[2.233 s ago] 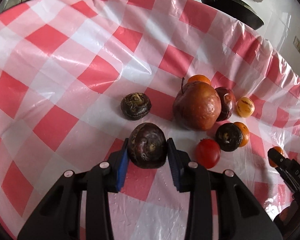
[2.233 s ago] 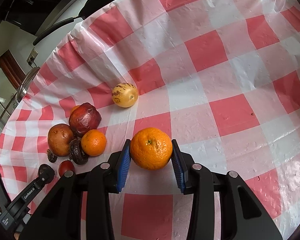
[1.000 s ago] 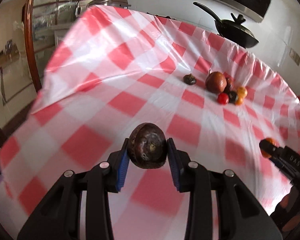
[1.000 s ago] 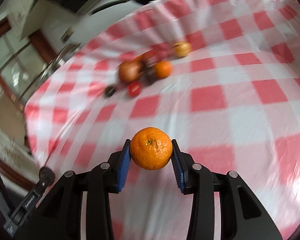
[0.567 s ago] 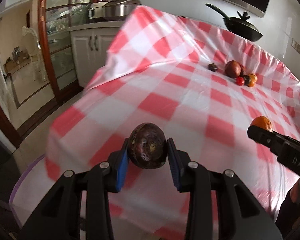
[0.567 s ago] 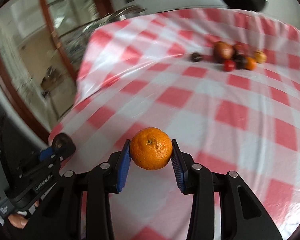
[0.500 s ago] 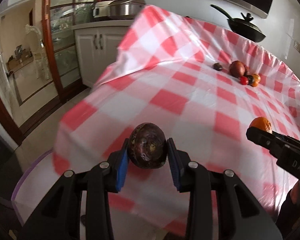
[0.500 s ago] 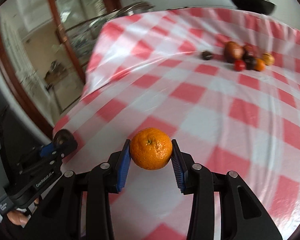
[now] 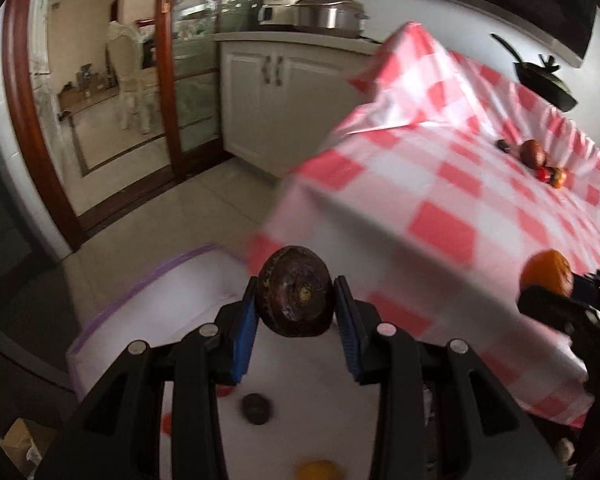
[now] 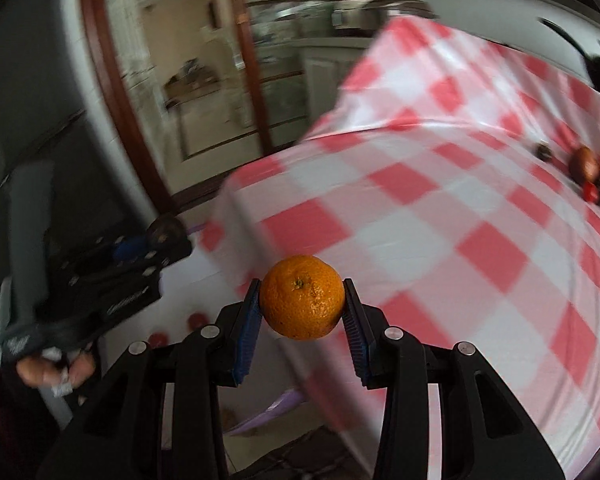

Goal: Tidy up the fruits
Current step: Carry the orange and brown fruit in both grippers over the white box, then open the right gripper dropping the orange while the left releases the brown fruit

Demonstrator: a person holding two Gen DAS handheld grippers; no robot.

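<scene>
My left gripper (image 9: 296, 308) is shut on a dark purple-brown round fruit (image 9: 296, 292), held in the air past the table's near edge, above a white bin (image 9: 172, 308) with a purple rim. In the bin lie a dark fruit (image 9: 256, 408), a yellow fruit (image 9: 316, 470) and red ones. My right gripper (image 10: 302, 314) is shut on an orange (image 10: 302, 296), held over the table's near corner; the orange also shows in the left wrist view (image 9: 548, 274). The left gripper shows in the right wrist view (image 10: 156, 246). Several fruits (image 9: 534, 156) remain in a cluster far back on the red-checked tablecloth (image 9: 460, 200).
The bin stands on the tiled floor (image 9: 172, 204) below the table's edge. White cabinets (image 9: 276, 92) with a steel pot (image 9: 328, 16) stand behind, next to a wood-framed glass door (image 9: 172, 72). A black pan (image 9: 544, 80) sits beyond the table.
Both grippers have pulled far back from the fruit cluster, each with its fruit, past the table's near edge. The floor and the white bin have come into view under the left gripper.
</scene>
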